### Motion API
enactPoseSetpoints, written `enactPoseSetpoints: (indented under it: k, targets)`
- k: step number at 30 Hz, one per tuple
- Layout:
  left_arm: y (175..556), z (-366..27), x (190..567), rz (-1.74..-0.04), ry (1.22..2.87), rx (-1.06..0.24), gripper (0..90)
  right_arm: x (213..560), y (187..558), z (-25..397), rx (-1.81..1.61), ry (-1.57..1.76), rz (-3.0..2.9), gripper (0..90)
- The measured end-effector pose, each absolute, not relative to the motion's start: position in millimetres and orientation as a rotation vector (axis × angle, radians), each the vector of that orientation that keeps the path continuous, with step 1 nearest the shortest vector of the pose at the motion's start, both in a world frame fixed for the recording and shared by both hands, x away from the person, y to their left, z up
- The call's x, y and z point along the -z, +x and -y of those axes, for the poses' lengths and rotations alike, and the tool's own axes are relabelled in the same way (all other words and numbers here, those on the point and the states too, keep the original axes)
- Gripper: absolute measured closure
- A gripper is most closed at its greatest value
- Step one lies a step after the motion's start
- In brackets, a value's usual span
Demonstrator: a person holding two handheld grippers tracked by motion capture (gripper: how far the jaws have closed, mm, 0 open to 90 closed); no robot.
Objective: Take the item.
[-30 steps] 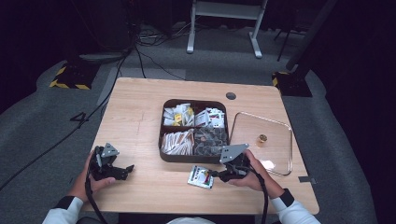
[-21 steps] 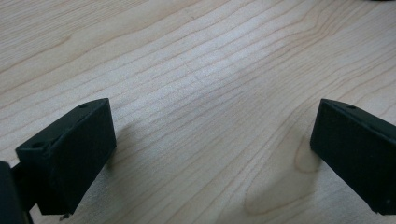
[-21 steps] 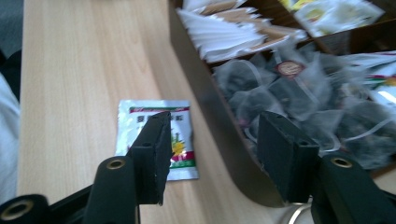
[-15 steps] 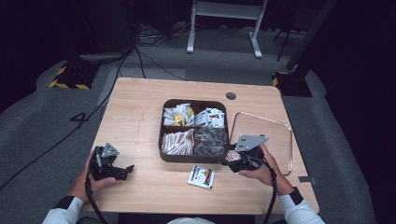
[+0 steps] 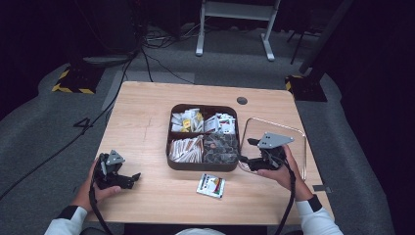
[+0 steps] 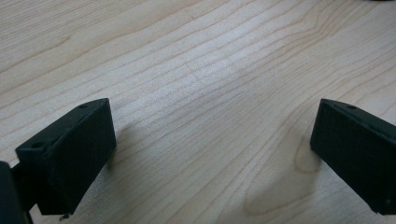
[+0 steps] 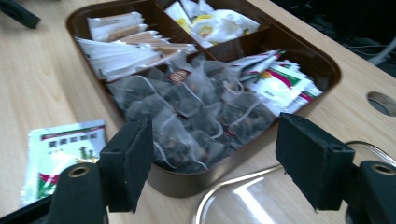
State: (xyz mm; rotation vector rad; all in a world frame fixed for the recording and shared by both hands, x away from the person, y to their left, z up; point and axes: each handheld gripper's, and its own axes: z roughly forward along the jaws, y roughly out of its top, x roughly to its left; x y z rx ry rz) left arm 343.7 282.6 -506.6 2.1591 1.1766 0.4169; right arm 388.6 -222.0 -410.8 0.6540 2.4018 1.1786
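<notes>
A brown four-compartment tray point(image 5: 201, 168) stands mid-table, holding paper sachets, white sticks and dark pyramid tea bags point(image 7: 196, 107). A green-and-white packet point(image 5: 211, 185) lies flat on the wood just in front of it, seen too in the right gripper view point(image 7: 60, 149). My right gripper point(image 5: 247, 151) is open and holds nothing, hovering at the tray's front right corner and pointing at the tea bags point(image 7: 215, 140). My left gripper point(image 5: 131, 179) rests at the front left, open over bare wood point(image 6: 212, 154), far from the tray.
A clear lid with a copper-coloured rim point(image 5: 274, 122) lies right of the tray, partly under my right hand; its edge also shows below the jaws point(image 7: 243, 196). A round cable hole point(image 5: 242, 101) sits at the table's far side. Bare wood spans the left half.
My right gripper has drawn back from the packet and moved right and away, to the tray's front right corner. The packet stays on the table. The left gripper has not moved.
</notes>
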Motion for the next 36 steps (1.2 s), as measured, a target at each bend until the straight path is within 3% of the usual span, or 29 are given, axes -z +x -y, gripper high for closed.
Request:
enactPoseSetpoints:
  k: [16, 36]
  targets:
    - [343.8, -282.7, 506.6, -1.176, 2.16, -0.416, 0.4, 421.6, 413.4, 249.6, -1.053, 0.79, -2.329, 28.7]
    - [343.8, -282.6, 506.7, -1.176, 2.16, -0.418, 0.5, 462.5, 453.3, 308.4, -0.896, 1.122, -2.246, 30.2]
